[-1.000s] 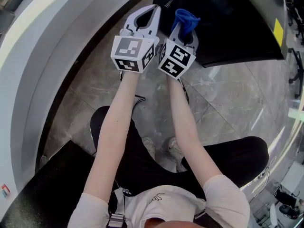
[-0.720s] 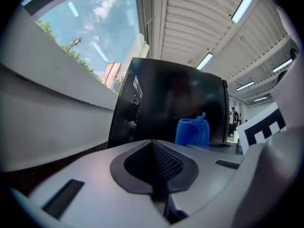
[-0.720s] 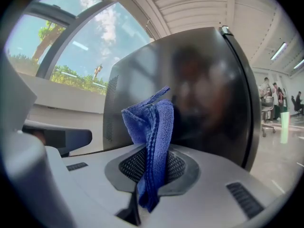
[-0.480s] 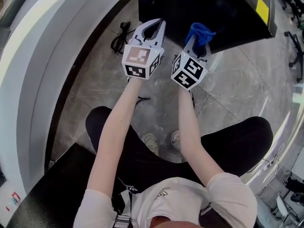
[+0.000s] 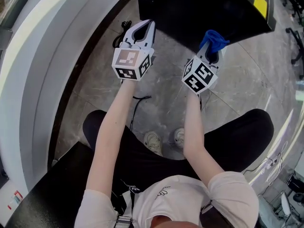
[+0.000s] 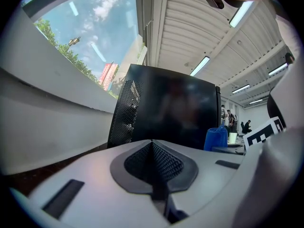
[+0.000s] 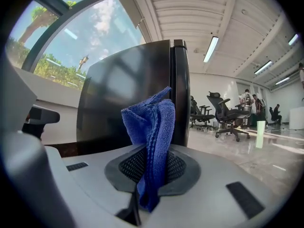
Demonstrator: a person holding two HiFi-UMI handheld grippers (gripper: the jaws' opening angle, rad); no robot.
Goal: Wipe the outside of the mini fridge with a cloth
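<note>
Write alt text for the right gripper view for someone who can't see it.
The right gripper is shut on a folded blue cloth that stands up in front of the black mini fridge. Behind are a curved window and office chairs on a shiny floor.

Grey marbled floor meets curved white wall; strip lights overhead.
</note>
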